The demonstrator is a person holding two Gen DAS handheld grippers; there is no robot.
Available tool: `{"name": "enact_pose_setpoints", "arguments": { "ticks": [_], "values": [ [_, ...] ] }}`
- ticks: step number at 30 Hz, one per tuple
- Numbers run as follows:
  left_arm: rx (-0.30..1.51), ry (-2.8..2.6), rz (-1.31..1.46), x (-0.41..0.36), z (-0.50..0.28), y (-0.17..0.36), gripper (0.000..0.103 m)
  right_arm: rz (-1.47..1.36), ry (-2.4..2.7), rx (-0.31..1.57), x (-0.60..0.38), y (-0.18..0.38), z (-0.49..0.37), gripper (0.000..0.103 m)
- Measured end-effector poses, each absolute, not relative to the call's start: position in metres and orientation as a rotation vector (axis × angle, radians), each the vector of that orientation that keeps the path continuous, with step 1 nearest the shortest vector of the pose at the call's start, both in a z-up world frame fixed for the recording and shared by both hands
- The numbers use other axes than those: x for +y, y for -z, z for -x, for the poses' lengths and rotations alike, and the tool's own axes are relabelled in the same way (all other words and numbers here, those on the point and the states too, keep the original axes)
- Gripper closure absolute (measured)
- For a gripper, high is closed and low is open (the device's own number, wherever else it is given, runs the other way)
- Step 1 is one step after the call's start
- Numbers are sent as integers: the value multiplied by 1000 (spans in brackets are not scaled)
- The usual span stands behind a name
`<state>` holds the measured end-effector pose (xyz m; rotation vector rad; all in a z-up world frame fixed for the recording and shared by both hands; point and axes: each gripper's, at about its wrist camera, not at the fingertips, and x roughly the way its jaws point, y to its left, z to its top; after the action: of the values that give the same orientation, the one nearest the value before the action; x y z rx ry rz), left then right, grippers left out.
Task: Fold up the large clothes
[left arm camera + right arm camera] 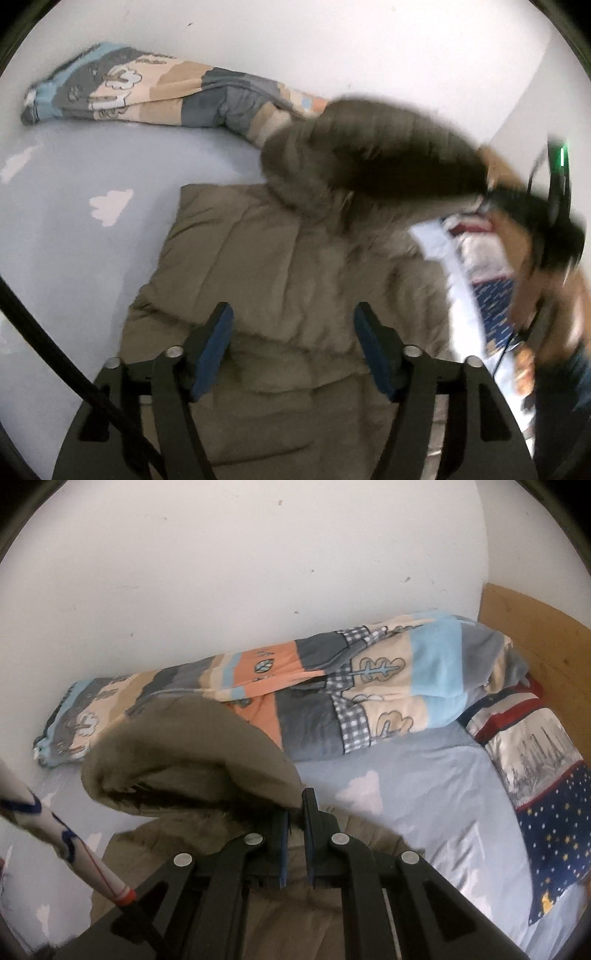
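Note:
An olive padded jacket (273,251) lies spread on the bed. My left gripper (295,332) hovers over its lower part, open, its blue pads (216,343) wide apart and gripping nothing. My right gripper (295,812) is shut on a fold of the jacket (192,746), which it holds raised off the bed in a curved, hanging flap. In the left wrist view this raised part (388,162) is a dark blur stretching toward the right gripper (554,229) at the right edge. Whether it is a sleeve or a side panel I cannot tell.
The bed has a pale blue sheet (424,794) with white clouds. A folded patchwork quilt (314,686) lies along the white wall. A starred pillow (543,768) and a wooden headboard (535,638) are at the right. A white rod with blue marks (48,827) crosses the lower left.

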<state>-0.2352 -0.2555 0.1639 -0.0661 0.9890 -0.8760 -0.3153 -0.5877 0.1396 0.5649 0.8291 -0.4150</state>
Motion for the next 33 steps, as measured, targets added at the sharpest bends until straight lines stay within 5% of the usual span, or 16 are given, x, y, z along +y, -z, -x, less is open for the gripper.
{"name": "enact_pose_setpoints", "arguments": {
  "ticks": [25,30,33],
  "values": [
    [1303,1050,790,-304,201,-79,31,-803,286,727,-531,-146,437,96],
    [1145,1011,702,-287,203,-115,73,-841,305,735,-525,-141,465,95],
    [1077,990,605,-279,219,-139,77,-864,322,745,-525,-136,478,95]
  ]
}}
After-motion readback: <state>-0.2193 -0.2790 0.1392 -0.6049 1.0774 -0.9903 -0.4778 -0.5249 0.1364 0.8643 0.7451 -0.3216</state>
